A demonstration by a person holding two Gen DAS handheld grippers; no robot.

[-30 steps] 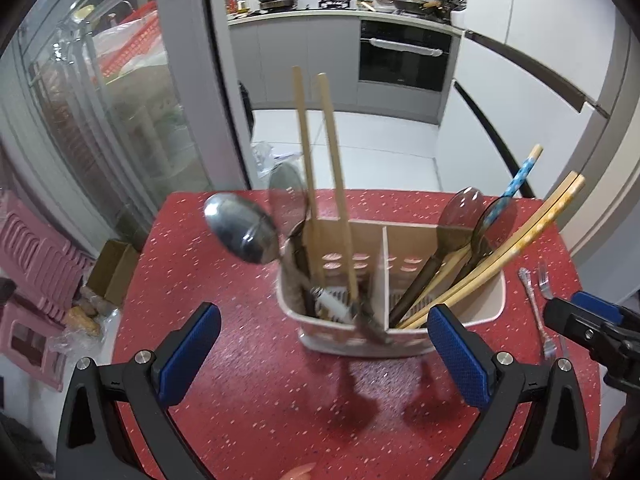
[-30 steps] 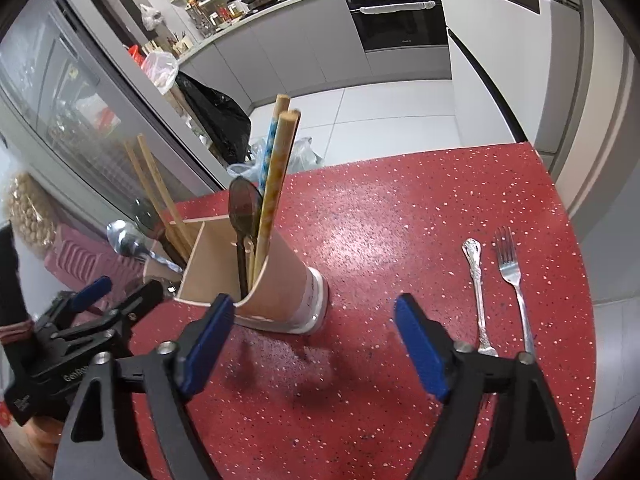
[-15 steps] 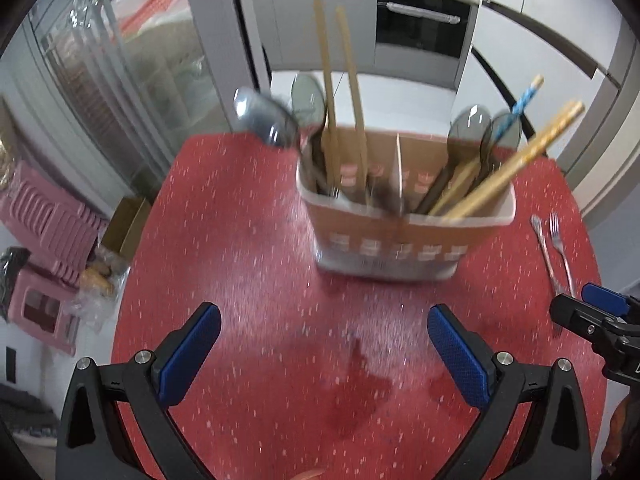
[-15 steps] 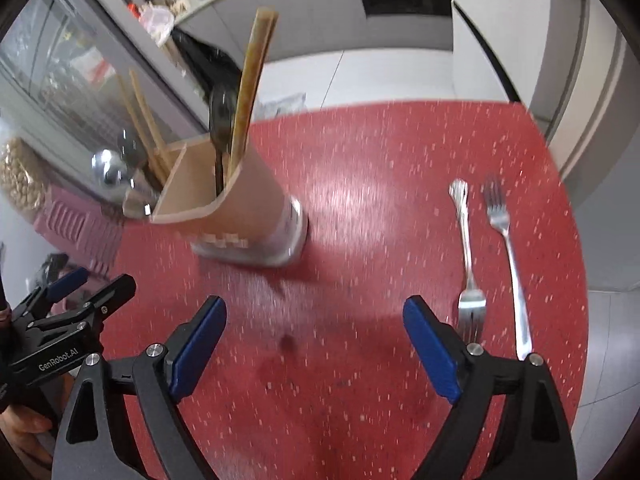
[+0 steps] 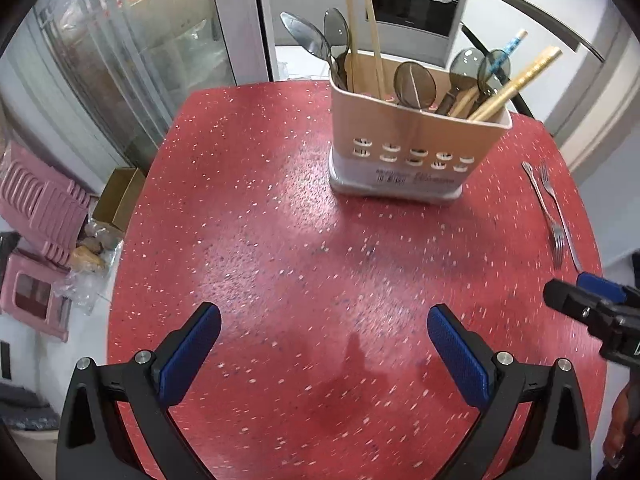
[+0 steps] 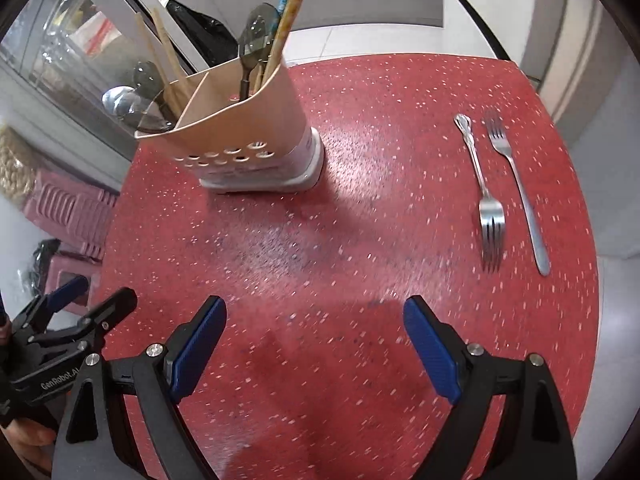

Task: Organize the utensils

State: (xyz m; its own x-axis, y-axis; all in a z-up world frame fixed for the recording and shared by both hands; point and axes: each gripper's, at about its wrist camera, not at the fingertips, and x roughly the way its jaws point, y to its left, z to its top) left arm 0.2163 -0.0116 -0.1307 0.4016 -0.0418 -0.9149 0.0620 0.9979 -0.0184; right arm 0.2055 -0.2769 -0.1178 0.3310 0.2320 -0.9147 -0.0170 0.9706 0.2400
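A beige two-compartment utensil holder (image 5: 412,148) (image 6: 244,128) stands on the red speckled table (image 5: 304,264) (image 6: 360,208), filled with spoons, ladles and chopsticks. Two silver forks lie flat side by side at the table's right: the ornate-handled fork (image 6: 482,188) (image 5: 546,212) with tines toward me, and the plain fork (image 6: 518,188) (image 5: 560,216) with tines away. My left gripper (image 5: 324,344) hovers open and empty over bare table, well short of the holder. My right gripper (image 6: 314,336) is open and empty too, with the forks ahead to its right.
The table's curved right edge runs just past the forks. Pink crates (image 5: 36,208) and a cardboard box (image 5: 116,196) sit on the floor at the left. A glass door and kitchen cabinets with an oven stand behind.
Both grippers have pulled back from the holder, which now looks smaller and farther up in each view. The forks have come fuller into the right wrist view. Both stay open.
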